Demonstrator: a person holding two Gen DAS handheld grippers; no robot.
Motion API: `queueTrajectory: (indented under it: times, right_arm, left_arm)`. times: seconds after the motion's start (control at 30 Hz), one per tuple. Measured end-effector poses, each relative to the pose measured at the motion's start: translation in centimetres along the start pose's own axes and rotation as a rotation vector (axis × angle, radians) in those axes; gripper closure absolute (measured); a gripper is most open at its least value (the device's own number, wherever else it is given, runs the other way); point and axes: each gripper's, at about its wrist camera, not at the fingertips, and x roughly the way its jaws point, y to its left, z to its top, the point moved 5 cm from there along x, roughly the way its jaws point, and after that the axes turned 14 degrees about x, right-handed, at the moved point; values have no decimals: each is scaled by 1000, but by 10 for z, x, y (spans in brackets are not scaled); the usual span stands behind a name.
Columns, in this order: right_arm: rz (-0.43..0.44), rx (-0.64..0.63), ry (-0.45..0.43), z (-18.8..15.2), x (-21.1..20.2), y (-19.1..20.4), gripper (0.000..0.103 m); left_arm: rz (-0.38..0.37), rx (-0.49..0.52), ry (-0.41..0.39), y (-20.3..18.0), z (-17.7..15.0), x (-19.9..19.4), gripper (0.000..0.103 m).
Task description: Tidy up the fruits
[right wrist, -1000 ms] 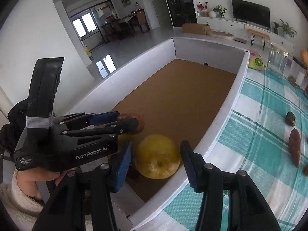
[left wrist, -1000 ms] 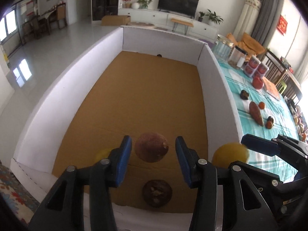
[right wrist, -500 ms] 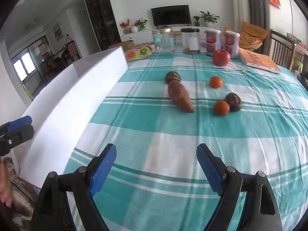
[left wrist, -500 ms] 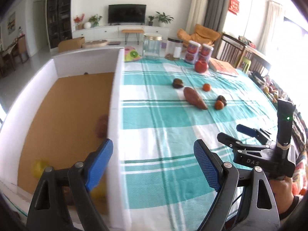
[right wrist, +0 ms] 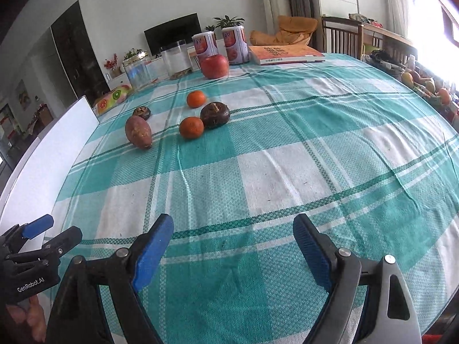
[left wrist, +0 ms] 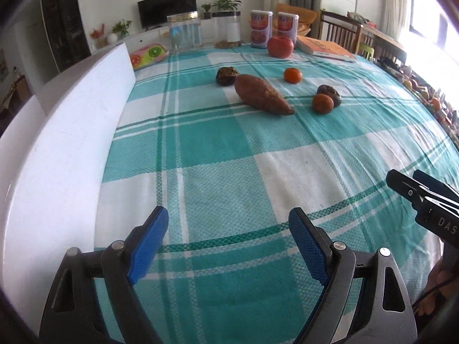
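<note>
My left gripper [left wrist: 229, 240] is open and empty above the checked tablecloth, next to the white box wall [left wrist: 66, 132]. My right gripper [right wrist: 232, 243] is open and empty over the cloth; it also shows in the left wrist view [left wrist: 407, 183]. Far ahead lie a sweet potato [left wrist: 262, 94], two small oranges [left wrist: 292, 75] [left wrist: 323, 103], two dark round fruits [left wrist: 227, 75] [left wrist: 330, 92] and a red apple [left wrist: 280, 46]. In the right wrist view they are the sweet potato [right wrist: 138, 132], oranges [right wrist: 191, 127] [right wrist: 196, 99], dark fruits [right wrist: 215, 115] [right wrist: 142, 112] and apple [right wrist: 214, 66].
At the table's far edge stand two printed cans [left wrist: 260, 29], two clear jars [left wrist: 185, 32], a fruit-print pouch [left wrist: 147, 54] and an orange book [left wrist: 325, 49]. The box wall [right wrist: 43, 154] runs along the left. Chairs stand beyond the table on the right.
Both grippers left the box and swung right over the tablecloth. The right gripper let go of the yellow fruit in the box. Both have opened wider and moved toward the fruits.
</note>
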Motion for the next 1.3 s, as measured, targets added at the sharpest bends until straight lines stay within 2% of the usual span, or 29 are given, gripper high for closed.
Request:
queueTrajectory:
  times: [0.3, 0.6, 1.3]
  right_arm:
    - [-10, 4, 20, -4, 6, -1, 18]
    - [-8, 3, 43, -5, 11, 0, 18]
    - [-22, -13, 49, -6, 13, 1, 15]
  left_arm:
    - [25, 3, 23, -2, 2, 26, 16]
    - [-7, -53, 25, 5, -1, 30, 10]
    - [0, -53, 31, 5, -1, 31, 7]
